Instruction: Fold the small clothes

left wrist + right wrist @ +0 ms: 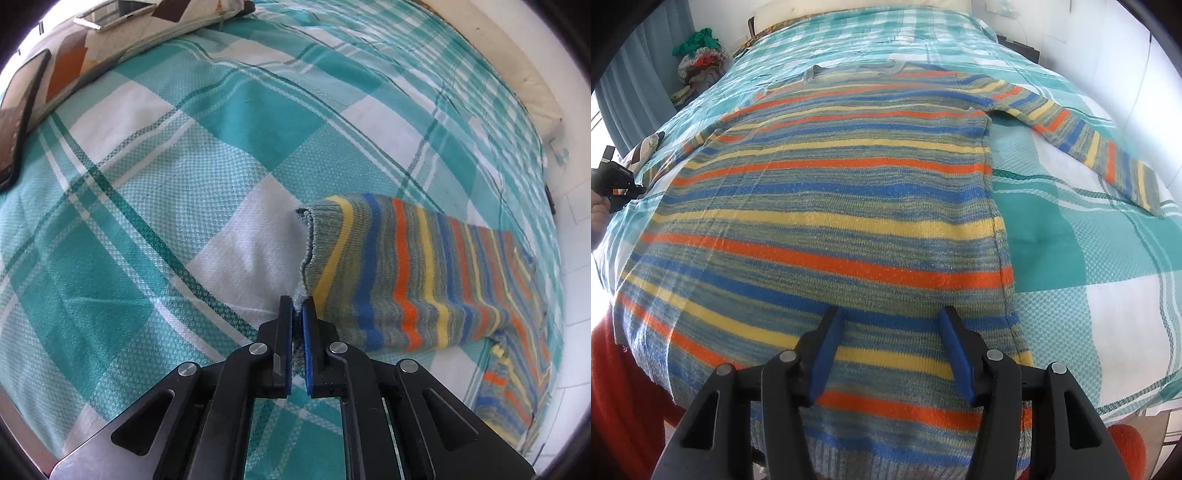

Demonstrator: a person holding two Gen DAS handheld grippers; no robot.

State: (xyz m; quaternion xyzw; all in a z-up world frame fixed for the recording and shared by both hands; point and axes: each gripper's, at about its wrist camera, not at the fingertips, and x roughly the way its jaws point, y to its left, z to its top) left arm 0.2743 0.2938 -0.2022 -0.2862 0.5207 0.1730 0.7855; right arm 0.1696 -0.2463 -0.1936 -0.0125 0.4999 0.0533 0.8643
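A knitted sweater (827, 206) striped in blue, orange, yellow and grey lies flat on a teal plaid bedspread (1071, 229). Its right sleeve (1082, 144) stretches out to the side. In the left wrist view the other sleeve (406, 273) lies across the bed with its cuff (308, 254) toward me. My left gripper (297, 301) is shut on the near corner of that cuff, and a sliver of knit shows between the pads. It also shows in the right wrist view as the left gripper (617, 182) at the far left, held by a hand. My right gripper (892, 314) hangs open over the sweater's lower body, pinching nothing.
A patterned pillow (122, 40) with a phone-like device (114, 14) on it lies at the head of the bed, beside a dark flat object (22, 110). A heap of clothes (698, 55) and a curtain (639, 77) stand past the bed's left side. A red sleeve (617, 387) is at lower left.
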